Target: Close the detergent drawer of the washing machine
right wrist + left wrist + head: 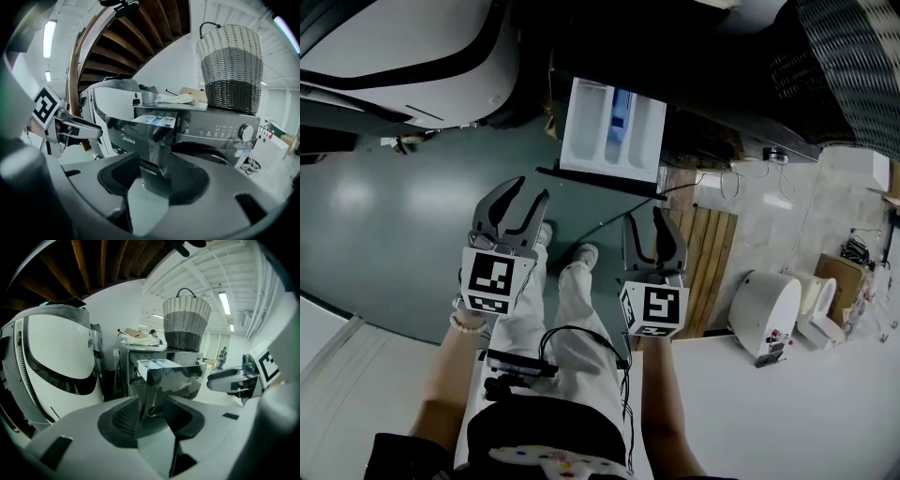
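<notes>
1. Progress: nothing done yet, as we judge it. The detergent drawer [612,129] stands pulled far out of the washing machine [215,125], at the top-left of its front panel, w/ its insides open to the head view.
2. Left claw [532,190]: released, jaws apart, nothing betw. them. It hangs well short of the drawer and points toward it, per the left gripper view.
3. Right claw [643,216]: also released & empty, jaws spread. The drawer front shows beyond the gap in the right gripper view, and nothing touches it.
4. Left to do, in our view: bring a claw up to the drawer front, make contact, then push straight in till it sits flush w/ the panel. So the whole task is ahead of us.
5. Counts, task things: 1 drawer w/ 3 compartments as far as we can see (middle one blue), 1 washing machine, and 2 claws w/ 1 marker cube each.
6. Counts, other:
   - 1 wicker basket [229,65] on top of the machine, toward its right side.
   - 1 pale cloth bundle [173,98] on top beside it.
   - 1 round dial [245,132] on the panel.
   - 1 big white rounded appliance [56,362] just left of the washer; we can't tell what it is.
</notes>
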A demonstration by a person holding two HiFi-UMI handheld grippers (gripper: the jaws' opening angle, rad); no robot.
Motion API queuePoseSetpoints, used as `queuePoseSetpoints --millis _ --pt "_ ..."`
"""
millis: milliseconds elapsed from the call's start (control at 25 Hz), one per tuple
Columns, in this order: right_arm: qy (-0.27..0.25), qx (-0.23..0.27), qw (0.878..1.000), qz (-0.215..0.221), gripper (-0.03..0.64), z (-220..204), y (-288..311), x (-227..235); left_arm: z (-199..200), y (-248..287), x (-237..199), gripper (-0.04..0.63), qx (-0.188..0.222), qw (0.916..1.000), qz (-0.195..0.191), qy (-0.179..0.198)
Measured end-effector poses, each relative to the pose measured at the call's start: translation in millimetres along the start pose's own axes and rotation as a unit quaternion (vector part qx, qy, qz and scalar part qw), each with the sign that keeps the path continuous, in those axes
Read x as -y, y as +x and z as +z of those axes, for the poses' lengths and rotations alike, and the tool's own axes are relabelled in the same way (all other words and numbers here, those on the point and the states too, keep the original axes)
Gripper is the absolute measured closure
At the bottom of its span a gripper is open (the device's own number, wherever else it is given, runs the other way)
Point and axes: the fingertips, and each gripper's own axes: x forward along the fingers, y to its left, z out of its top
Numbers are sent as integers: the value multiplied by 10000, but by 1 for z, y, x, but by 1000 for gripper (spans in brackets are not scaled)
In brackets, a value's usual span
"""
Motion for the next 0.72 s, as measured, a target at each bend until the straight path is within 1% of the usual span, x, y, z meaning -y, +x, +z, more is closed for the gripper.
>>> queuePoseSetpoints --millis 280,480,720 --pt "96 -67 9999 -61 445 -14 17 5 -16 15 -4 455 -78 9996 109 -248" --pt "191 0 9995 -232 446 -15 20 10 -17 21 -4 469 -24 9993 153 -327" --pt "311 17 9990 -330 446 -15 21 10 -14 25 -3 488 2 9991 222 -361"
